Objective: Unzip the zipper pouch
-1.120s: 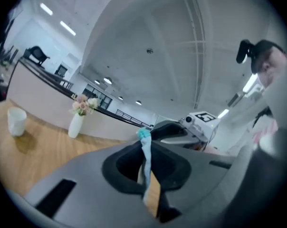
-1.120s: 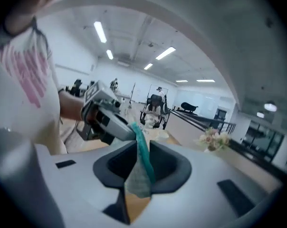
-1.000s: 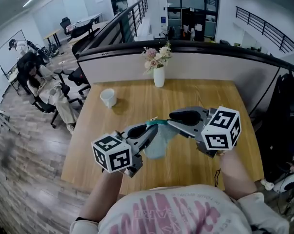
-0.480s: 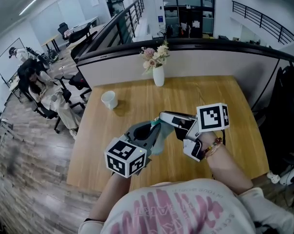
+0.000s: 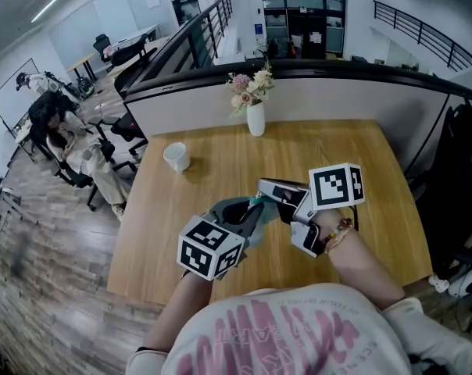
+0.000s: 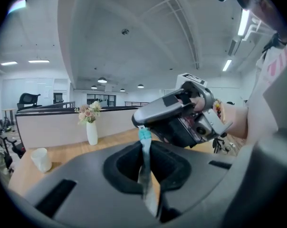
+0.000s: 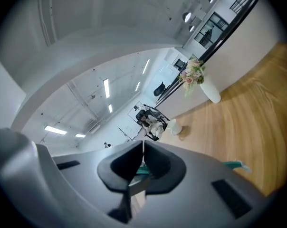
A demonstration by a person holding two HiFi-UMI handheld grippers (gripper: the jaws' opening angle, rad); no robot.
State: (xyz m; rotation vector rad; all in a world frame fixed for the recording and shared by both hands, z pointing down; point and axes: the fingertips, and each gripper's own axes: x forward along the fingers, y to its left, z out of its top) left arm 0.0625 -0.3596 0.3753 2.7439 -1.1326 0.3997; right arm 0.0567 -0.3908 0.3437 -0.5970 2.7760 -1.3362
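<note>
1. Change: the right tool was gaping half a second ago and has just been closing. Its own view now shows the pads met, with a sliver of teal pinched between them.
2. Change: a second ago the right tool lay flatter and further right. It has since rolled so its marker cube faces up, and it has come in nose-to-nose with the left tool. Both sit lower over the counter than before.
3. Left tool: clamped narrow, as it was, on the pouch. In its own view the pouch runs edge-on up through the pads.
4. Where the pouch is: held in the air between the two tools, above the near middle of the counter and not resting on it. The pale body hangs below the left tool's nose; the teal tab at its top reaches right into the right tool's tip.
5. Reading: one tool anchors the fabric, the other has just taken the teal end, probably the zip pull, though too small to confirm. Zip not yet drawn; pulling the tools apart looks like the next job.
6. Bystanders: vase and cup, well apart at the far side.
</note>
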